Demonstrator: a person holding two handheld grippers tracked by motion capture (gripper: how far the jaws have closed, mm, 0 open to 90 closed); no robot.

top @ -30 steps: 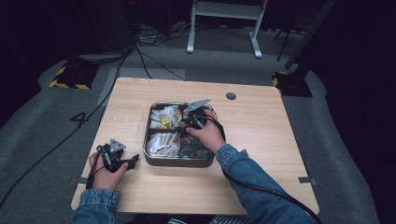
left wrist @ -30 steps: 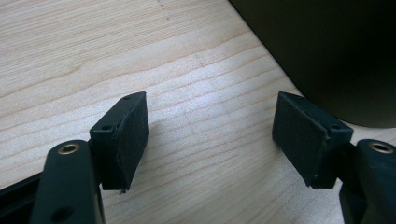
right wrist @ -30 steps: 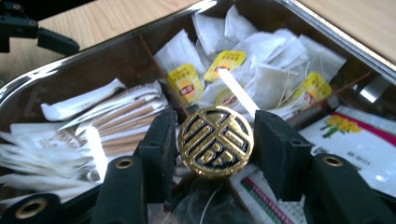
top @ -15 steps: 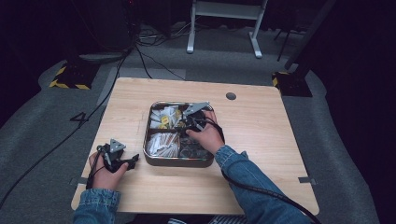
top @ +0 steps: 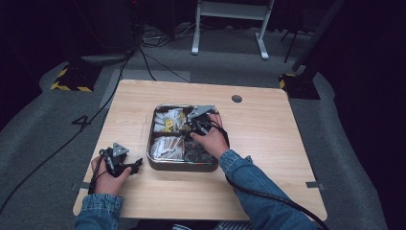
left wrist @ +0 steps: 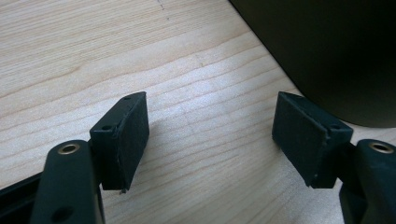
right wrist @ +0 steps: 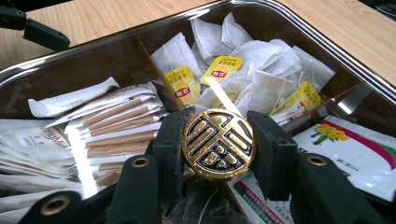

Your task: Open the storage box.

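Gold medallion [right wrist: 217, 144] clamped edge-on between right gripper [right wrist: 217, 149] pads, held over divided metal tray [top: 155, 165], above tea bags [right wrist: 254, 74] and paper sticks [right wrist: 119, 123]. Jaws have just been closing on it; we judge grip now seated. Next we lift straight up and slowly, keeping disc face level: round rim could roll out of pads. We steer clear of tray dividers. Left gripper [left wrist: 210, 128] sits on table [left wrist: 196, 60] beside tray, jaws apart, nothing between; we keep it parked.

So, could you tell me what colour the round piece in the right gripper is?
Gold with a dark raised-line pattern: the round piece, seen best in the right gripper view.
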